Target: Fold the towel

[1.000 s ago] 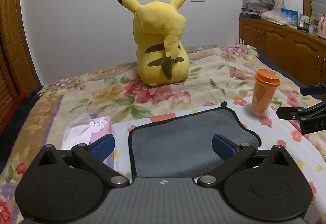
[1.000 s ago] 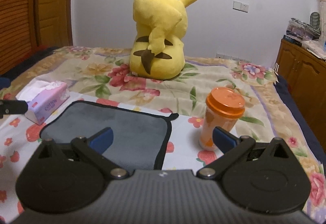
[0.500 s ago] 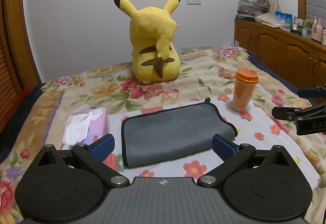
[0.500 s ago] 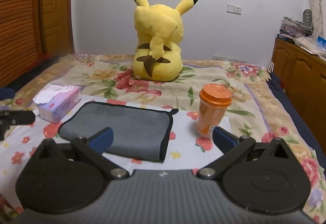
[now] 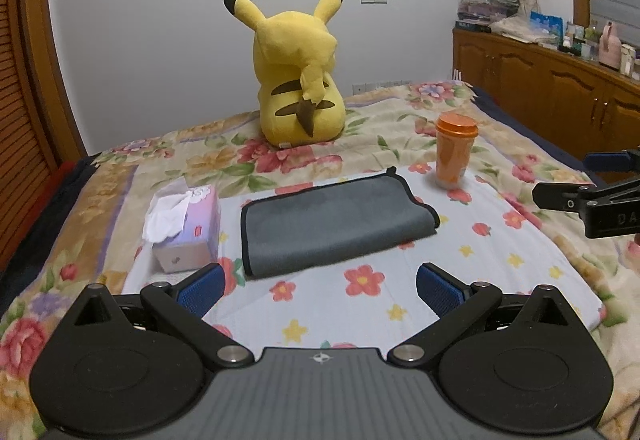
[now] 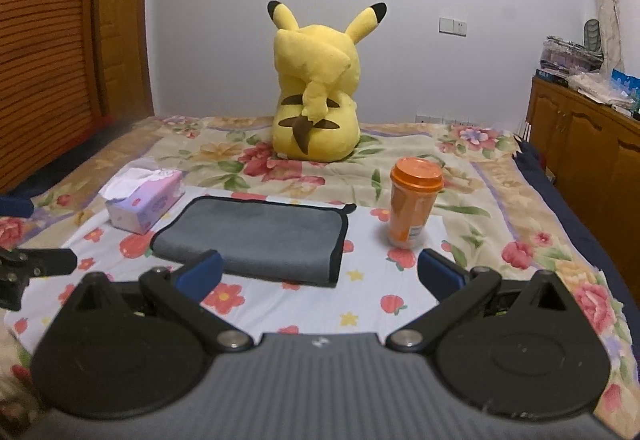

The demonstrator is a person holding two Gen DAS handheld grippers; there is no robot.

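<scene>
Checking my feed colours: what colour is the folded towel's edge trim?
Black trim on the folded grey towel, clearest in the right wrist view.

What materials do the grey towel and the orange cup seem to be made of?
Towel: likely soft microfibre cloth; matte, fuzzy grey surface with black stitched edging. Cup: probably plastic; smooth translucent orange wall, opaque orange lid, slight shine, printed label near the base.

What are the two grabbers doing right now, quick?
Left gripper: open, holding nothing, short of the towel.
Right gripper: open, holding nothing.
</scene>
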